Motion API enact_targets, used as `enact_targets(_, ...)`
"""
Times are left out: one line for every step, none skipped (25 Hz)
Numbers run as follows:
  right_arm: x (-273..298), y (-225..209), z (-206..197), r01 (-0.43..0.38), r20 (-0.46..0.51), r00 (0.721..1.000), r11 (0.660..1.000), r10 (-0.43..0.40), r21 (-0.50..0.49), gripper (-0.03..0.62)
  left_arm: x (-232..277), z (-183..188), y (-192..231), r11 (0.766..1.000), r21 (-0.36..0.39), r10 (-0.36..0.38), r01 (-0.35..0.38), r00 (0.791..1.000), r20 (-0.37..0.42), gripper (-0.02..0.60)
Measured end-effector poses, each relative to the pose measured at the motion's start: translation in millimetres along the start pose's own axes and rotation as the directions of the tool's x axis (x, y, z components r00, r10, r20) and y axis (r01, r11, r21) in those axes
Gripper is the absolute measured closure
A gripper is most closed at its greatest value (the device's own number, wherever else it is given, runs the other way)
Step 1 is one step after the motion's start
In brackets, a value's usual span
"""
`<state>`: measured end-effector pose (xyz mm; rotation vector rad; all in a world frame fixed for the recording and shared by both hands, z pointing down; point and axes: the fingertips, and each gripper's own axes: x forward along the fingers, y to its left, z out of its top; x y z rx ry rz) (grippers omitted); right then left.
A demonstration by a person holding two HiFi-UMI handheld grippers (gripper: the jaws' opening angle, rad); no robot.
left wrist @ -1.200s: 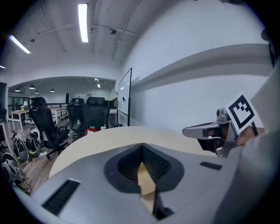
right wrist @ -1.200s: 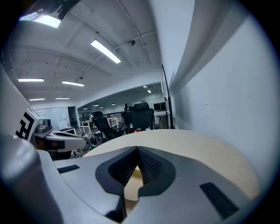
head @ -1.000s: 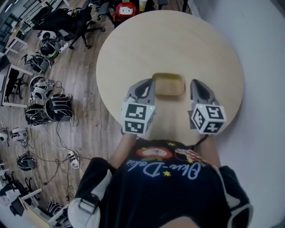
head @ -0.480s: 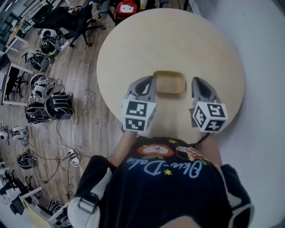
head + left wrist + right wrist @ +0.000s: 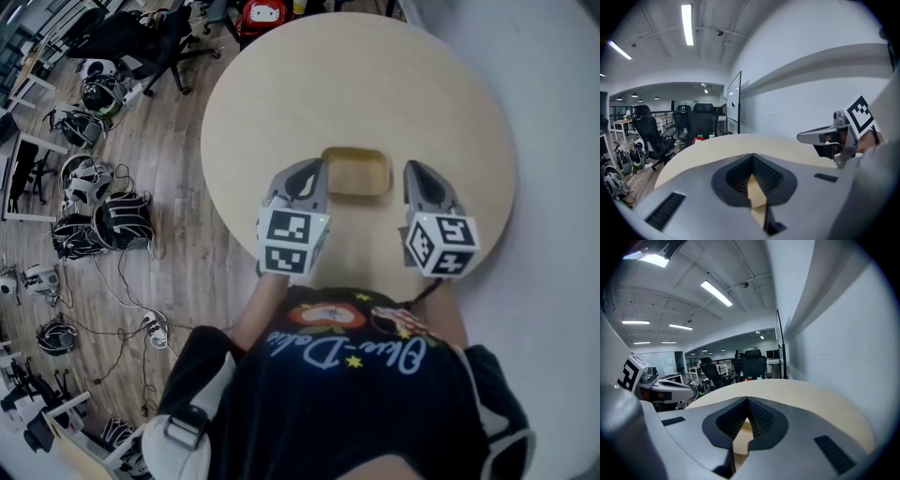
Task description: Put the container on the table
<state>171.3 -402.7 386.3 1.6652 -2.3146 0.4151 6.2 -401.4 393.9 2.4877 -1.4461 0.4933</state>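
- The room is an open office: wood floor with cables and gear lying on it at the left, dark office chairs (image 5: 155, 42) beyond, and a plain white wall along the right.
- I stand at a round, pale wooden bench (image 5: 375, 84). Its top is bare except for the one thing the task names.
- The container (image 5: 355, 174), a shallow yellowish tray with rounded corners, lies flat and upright on the bench on my side of its middle, well in from the rim.
- My left claw (image 5: 309, 178) is closed. In the left gripper view the jaws meet at the tip and hold nothing; only bench wood shows through the slot behind them.
- From above, its tip is just beside the container's left edge. I cannot tell whether it touches.
- My right claw (image 5: 419, 183) is closed and empty too. The right gripper view shows only the bench past the shut jaws. It sits a little clear of the container's right edge.
- Neither gripper view shows the container itself, since it lies between the two claws and below their line of sight.
- My judgement is that the placing is done: the container rests on the bench by its own weight and nothing grips it.
- What seems left is only to draw both claws back towards me without nudging the tray, with most care on the left.
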Motion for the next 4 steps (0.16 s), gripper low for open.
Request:
enact_targets(2.1, -0.1, 1.2, 0.0, -0.002, 1.0, 1.0, 0.0, -0.001, 0.594, 1.6, 0.8, 1.8, 1.0, -0.001, 0.0, 0.0, 1.0, -0.001, 0.581)
enact_targets(4.2, -0.2, 1.9, 0.001, -0.003, 1.0, 1.0, -0.001, -0.001, 0.594, 2.9, 1.2, 3.6, 1.0, -0.002, 0.0, 0.0, 1.0, -0.003, 0.581)
enact_targets(6.1, -0.1, 2.4, 0.001, -0.005, 1.0, 1.0, -0.001, -0.002, 0.594, 4.2, 1.3, 5.3, 1.0, -0.003, 0.001, -0.001, 1.0, -0.004, 0.581)
enact_targets(8.0, -0.1, 2.8, 0.001, -0.006, 1.0, 1.0, -0.001, -0.003, 0.594, 5.3, 1.4, 7.0, 1.0, -0.004, 0.002, -0.002, 1.0, -0.005, 0.581)
